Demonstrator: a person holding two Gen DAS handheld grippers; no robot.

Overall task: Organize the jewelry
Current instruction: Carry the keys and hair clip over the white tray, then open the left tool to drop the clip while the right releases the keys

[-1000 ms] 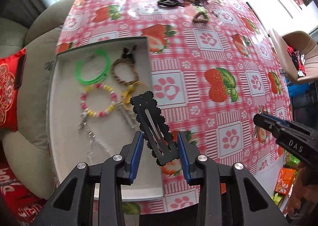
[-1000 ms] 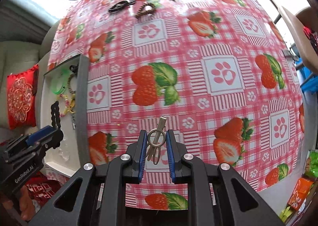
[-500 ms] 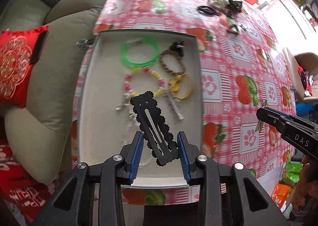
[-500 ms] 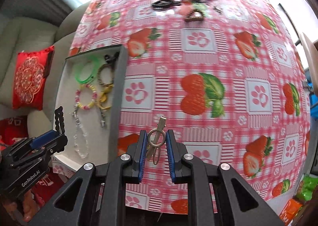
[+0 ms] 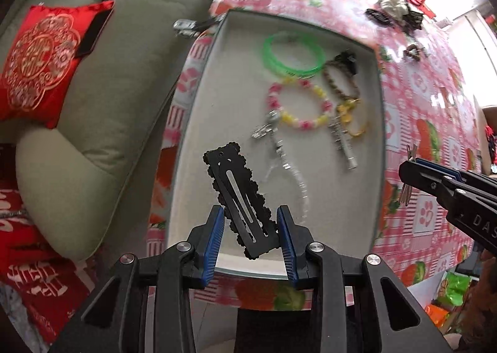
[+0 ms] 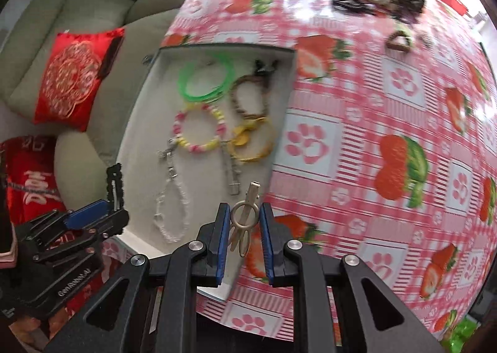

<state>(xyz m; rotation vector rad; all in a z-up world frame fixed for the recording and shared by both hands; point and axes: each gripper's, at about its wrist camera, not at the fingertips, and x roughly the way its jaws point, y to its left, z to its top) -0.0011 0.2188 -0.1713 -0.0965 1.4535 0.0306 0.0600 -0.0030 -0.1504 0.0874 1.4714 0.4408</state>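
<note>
Black scalloped hair clip (image 5: pixel 240 197) clamped between blue pads of left gripper (image 5: pixel 250 239), tilted, hanging over near end of white tray (image 5: pixel 205 110); green bangles (image 5: pixel 293 54), beaded bracelet (image 5: pixel 299 104) and chains inside. Seen from right wrist: small metal clip (image 6: pixel 245 217) pinched in right gripper (image 6: pixel 245 239), above tray's right edge beside strawberry tablecloth (image 6: pixel 388 123).

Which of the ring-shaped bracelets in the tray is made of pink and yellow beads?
The beaded bracelet in the middle of the tray. The green bangles above it are plain plastic hoops, and the brown bracelet is braided cord.
</note>
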